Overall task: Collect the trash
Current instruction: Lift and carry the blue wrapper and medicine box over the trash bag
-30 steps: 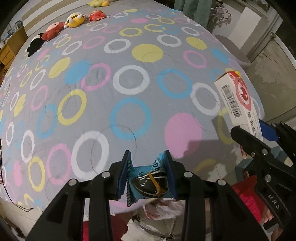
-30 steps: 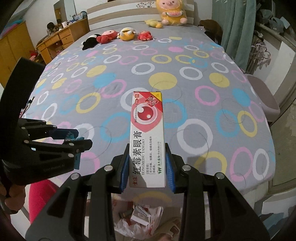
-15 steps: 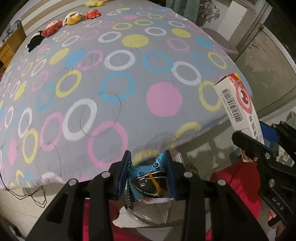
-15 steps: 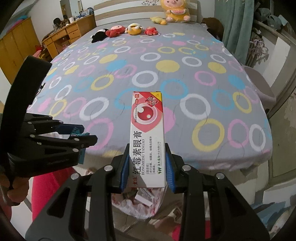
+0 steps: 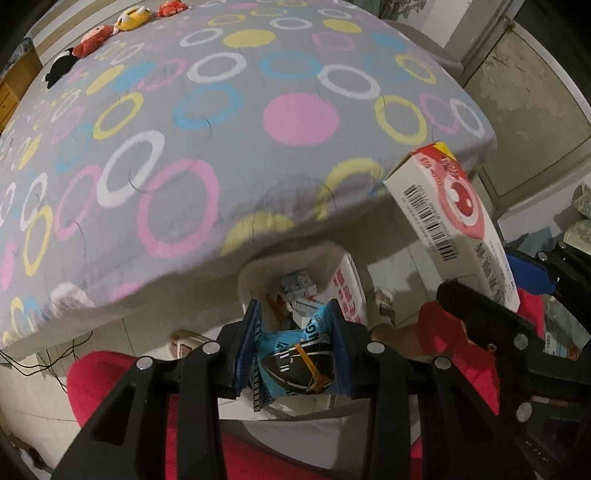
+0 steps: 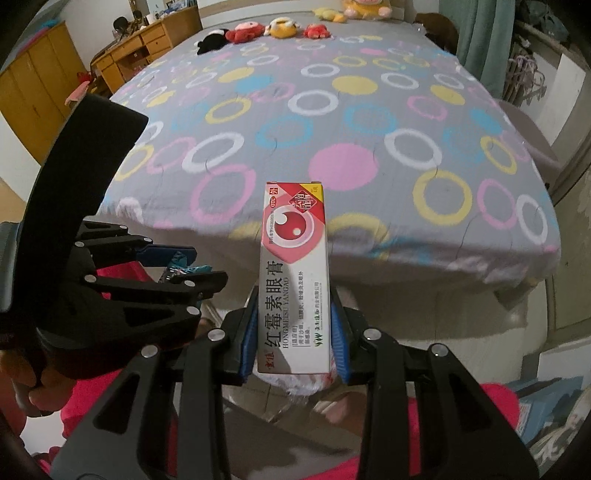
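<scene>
Both grippers (image 5: 295, 354) (image 6: 293, 343) now over bin (image 5: 295, 280), clamping trash.

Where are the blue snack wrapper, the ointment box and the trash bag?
blue snack wrapper (image 5: 295, 363), left wrist view, its front.
ointment box (image 6: 295, 280), right wrist view, printed face.
trash bag (image 5: 255, 275), left wrist view, its rim.

Bed (image 6: 369, 155) with ringed grey sheet; wooden dresser (image 6: 147, 48); teal curtain (image 6: 480, 29).

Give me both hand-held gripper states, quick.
Left hand-held gripper: shut on blue snack wrapper.
Right hand-held gripper: shut on ointment box.
</scene>
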`<state>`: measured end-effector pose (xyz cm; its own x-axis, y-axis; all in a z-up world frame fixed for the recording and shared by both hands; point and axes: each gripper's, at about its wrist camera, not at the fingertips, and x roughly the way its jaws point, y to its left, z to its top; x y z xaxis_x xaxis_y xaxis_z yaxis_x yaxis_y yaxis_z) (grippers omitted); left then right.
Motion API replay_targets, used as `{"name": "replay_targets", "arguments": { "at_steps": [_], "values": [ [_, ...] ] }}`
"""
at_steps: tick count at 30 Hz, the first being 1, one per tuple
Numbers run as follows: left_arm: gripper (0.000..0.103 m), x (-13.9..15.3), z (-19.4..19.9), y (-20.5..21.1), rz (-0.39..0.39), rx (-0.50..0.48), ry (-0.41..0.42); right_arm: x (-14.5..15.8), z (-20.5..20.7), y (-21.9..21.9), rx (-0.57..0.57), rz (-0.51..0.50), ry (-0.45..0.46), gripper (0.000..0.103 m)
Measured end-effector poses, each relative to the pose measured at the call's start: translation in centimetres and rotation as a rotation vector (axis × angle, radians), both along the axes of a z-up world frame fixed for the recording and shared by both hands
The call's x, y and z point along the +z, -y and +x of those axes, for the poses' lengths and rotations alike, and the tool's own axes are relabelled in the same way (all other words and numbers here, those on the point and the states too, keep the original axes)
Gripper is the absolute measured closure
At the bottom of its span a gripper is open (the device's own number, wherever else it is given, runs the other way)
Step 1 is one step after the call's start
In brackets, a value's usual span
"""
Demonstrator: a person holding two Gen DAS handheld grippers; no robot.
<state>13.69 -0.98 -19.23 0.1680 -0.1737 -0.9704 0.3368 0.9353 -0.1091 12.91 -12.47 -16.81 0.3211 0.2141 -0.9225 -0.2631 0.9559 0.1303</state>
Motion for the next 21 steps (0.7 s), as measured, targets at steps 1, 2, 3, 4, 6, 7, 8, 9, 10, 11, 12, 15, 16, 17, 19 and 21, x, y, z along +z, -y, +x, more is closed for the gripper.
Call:
{"name": "replay_targets", "arguments": {
  "at_steps": [1, 2, 3, 4, 6, 7, 8, 9, 10, 11, 12, 15, 16, 17, 19, 21],
  "values": [
    [0.067, -0.5, -0.2, 0.0, -0.002, -0.003, -0.01, -0.3, -0.3, -0.1, -0.002, 0.002, -0.009, 0.07],
    [0.067, -1.0, -0.4, 0.0, -0.002, -0.003, -0.016, -0.8, -0.5, -0.1, -0.004, 0.0, -0.016, 0.07],
    [0.067, -1.5, -0.5, 0.0, 0.001, -0.001, -0.023, -1.2, -0.7, -0.1, -0.006, -0.005, -0.021, 0.07],
    [0.067, -1.9, -0.6, 0.0, 0.003, -0.001, -0.028, -1.7, -0.9, -0.2, -0.004, -0.012, -0.028, 0.07],
    [0.067, -2.7, -0.6, -0.1, 0.006, 0.005, -0.04, -2.5, -1.0, -0.2, -0.004, -0.019, -0.041, 0.07],
    [0.067, -3.3, -0.5, -0.2, 0.009, 0.007, -0.049, -2.9, -1.0, -0.2, -0.007, -0.019, -0.051, 0.07],
    [0.067, -3.7, -0.5, -0.2, 0.011, 0.007, -0.055, -3.3, -0.9, -0.2, -0.011, -0.017, -0.059, 0.07],
    [0.067, -4.3, -0.4, -0.2, 0.015, 0.009, -0.061, -3.7, -0.8, -0.1, -0.018, -0.014, -0.07, 0.07],
    [0.067, -4.8, -0.3, -0.2, 0.022, 0.008, -0.067, -4.2, -0.7, 0.0, -0.024, -0.012, -0.08, 0.07],
    [0.067, -5.2, -0.2, -0.2, 0.025, 0.006, -0.073, -4.7, -0.6, 0.1, -0.03, -0.01, -0.09, 0.07],
    [0.067, -5.8, -0.1, -0.2, 0.025, 0.006, -0.081, -5.1, -0.5, 0.2, -0.034, -0.008, -0.1, 0.07],
    [0.067, -7.3, 0.1, -0.1, 0.034, 0.005, -0.112, -6.4, -0.1, 0.2, -0.041, -0.007, -0.129, 0.07],
    [0.067, -7.8, 0.2, 0.0, 0.036, 0.006, -0.121, -6.9, 0.0, 0.2, -0.043, -0.004, -0.142, 0.07],
    [0.067, -8.2, 0.2, -0.1, 0.038, 0.005, -0.129, -7.2, -0.1, 0.1, -0.044, -0.002, -0.15, 0.07],
    [0.067, -9.0, 0.3, -0.1, 0.044, 0.002, -0.142, -8.1, 0.0, 0.0, -0.048, 0.002, -0.171, 0.07],
    [0.067, -9.6, 0.5, 0.0, 0.047, -0.004, -0.154, -8.9, 0.2, 0.0, -0.052, 0.004, -0.189, 0.07]
  ]
}}
